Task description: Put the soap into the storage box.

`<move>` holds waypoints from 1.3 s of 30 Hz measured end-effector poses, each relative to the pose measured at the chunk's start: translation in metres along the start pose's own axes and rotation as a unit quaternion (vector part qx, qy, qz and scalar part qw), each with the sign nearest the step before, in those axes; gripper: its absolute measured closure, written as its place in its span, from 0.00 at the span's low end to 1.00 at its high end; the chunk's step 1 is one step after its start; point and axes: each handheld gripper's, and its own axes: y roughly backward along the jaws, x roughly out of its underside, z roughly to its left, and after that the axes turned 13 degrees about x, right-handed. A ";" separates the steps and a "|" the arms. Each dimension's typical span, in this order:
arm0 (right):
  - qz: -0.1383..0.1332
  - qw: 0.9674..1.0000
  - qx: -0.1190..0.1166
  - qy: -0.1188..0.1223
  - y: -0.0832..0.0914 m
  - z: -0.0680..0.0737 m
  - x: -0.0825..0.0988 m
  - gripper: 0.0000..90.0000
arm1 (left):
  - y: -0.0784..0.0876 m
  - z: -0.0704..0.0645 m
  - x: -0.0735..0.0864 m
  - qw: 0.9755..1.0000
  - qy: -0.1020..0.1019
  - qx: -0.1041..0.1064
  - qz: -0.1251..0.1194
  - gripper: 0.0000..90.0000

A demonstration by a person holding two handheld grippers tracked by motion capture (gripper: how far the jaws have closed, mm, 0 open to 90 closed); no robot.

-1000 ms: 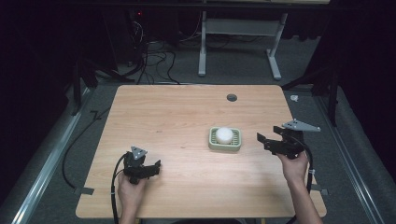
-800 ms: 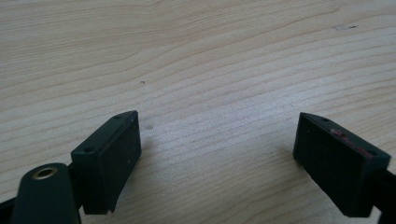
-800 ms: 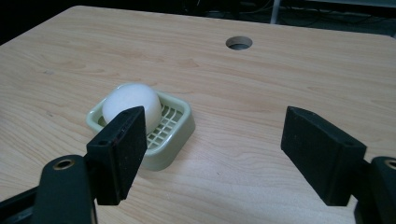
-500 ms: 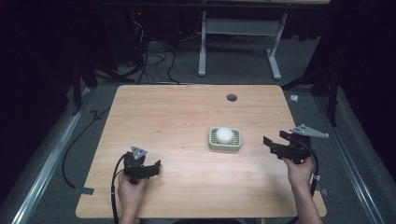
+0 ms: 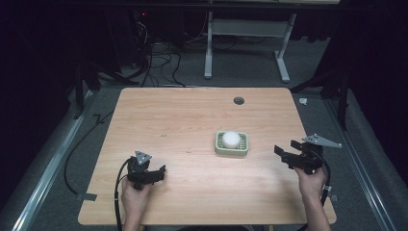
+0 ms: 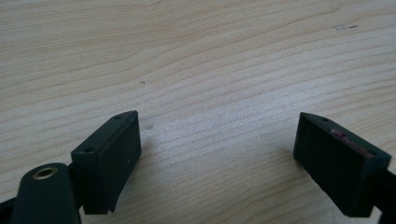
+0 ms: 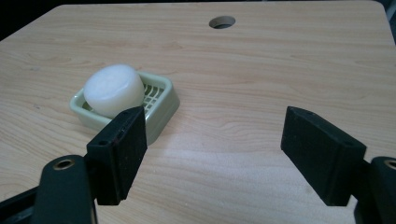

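Observation:
A round white soap bar [image 5: 231, 139] [image 7: 113, 90] lies in a pale green slotted soap dish [image 5: 243, 147] [image 7: 163, 105] right of the table's middle. My right gripper [image 5: 284, 156] [image 7: 212, 149] hovers to the right of the dish, open, jaws wide apart and pointing toward it, nothing between them. My left gripper [image 5: 159, 172] [image 6: 217, 158] rests low at the front left of the table, open, with only bare wood between its jaws.
The light wooden table [image 5: 178, 120] has a round cable hole [image 5: 238, 100] [image 7: 222, 21] near its far edge. Grey floor, cables and a white desk frame [image 5: 245, 43] lie beyond the table. A black cable [image 5: 77, 159] trails off the left side.
My right gripper has drawn back to the right and toward the front edge, away from the soap dish, staying open. The left gripper has stayed put.

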 end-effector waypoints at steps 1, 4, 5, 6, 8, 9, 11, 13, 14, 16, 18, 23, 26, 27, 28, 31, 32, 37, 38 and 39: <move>0.003 1.000 -0.001 -0.001 0.000 0.000 0.002 0.26 | 0.000 0.000 0.000 1.000 0.000 0.000 0.000 0.17; 0.006 1.000 -0.001 -0.004 -0.001 -0.001 0.006 0.26 | 0.000 0.000 0.000 1.000 0.000 0.000 0.000 0.17; 0.008 1.000 -0.002 -0.006 -0.002 0.000 0.007 0.26 | 0.000 0.000 0.000 1.000 0.000 0.000 0.000 0.17; 0.009 1.000 -0.003 -0.006 -0.002 0.000 0.008 0.26 | 0.000 0.000 0.000 1.000 0.000 0.000 0.000 0.17; 0.012 1.000 -0.003 -0.006 -0.003 0.000 0.010 0.26 | 0.000 0.000 0.000 1.000 0.000 0.000 0.000 0.17; 0.015 1.000 -0.003 -0.007 -0.004 0.000 0.013 0.26 | 0.000 0.000 0.000 1.000 0.000 0.000 0.000 0.17; 0.016 1.000 -0.003 -0.007 -0.004 0.000 0.014 0.26 | 0.000 0.000 0.000 1.000 0.000 0.000 0.000 0.17; 0.018 1.000 -0.002 -0.004 -0.006 0.000 0.017 0.26 | 0.000 0.000 0.000 1.000 0.000 0.000 0.000 0.17; 0.018 1.000 -0.002 -0.004 -0.006 0.000 0.017 0.26 | 0.000 0.000 0.000 1.000 0.000 0.000 0.000 0.17; 0.023 1.000 -0.002 -0.007 -0.007 0.002 0.019 0.26 | 0.000 0.000 0.000 1.000 0.000 0.000 0.000 0.17; 0.025 1.000 -0.002 -0.005 -0.009 0.002 0.022 0.26 | 0.000 0.000 0.000 1.000 0.000 0.000 0.000 0.17; 0.030 1.000 -0.002 -0.005 -0.012 0.005 0.026 0.26 | 0.000 0.000 0.000 1.000 0.000 0.000 0.000 0.17; 0.032 0.999 -0.003 -0.005 -0.014 0.006 0.028 0.26 | 0.000 0.000 0.000 1.000 0.000 0.000 0.000 0.17; 0.035 0.999 -0.001 -0.006 -0.015 0.007 0.030 0.26 | 0.000 0.000 0.000 1.000 0.000 0.000 0.000 0.17; 0.035 0.999 -0.001 -0.006 -0.015 0.007 0.030 0.26 | 0.000 0.000 0.000 1.000 0.000 0.000 0.000 0.17; 0.040 0.999 -0.001 -0.007 -0.017 0.009 0.032 0.26 | 0.000 0.000 0.000 1.000 0.000 0.000 0.000 0.17; 0.041 0.999 0.000 -0.005 -0.018 0.009 0.033 0.26 | 0.000 0.000 0.000 1.000 0.000 0.000 0.000 0.17; 0.046 0.999 0.005 0.002 -0.021 0.013 0.036 0.26 | 0.000 0.000 0.000 1.000 0.000 0.000 0.000 0.17; 0.048 0.999 0.006 0.003 -0.022 0.013 0.037 0.26 | 0.000 0.000 0.000 1.000 0.000 0.000 0.000 0.17; 0.049 0.999 0.007 0.003 -0.023 0.014 0.037 0.26 | 0.000 0.000 0.000 1.000 0.000 0.000 0.000 0.17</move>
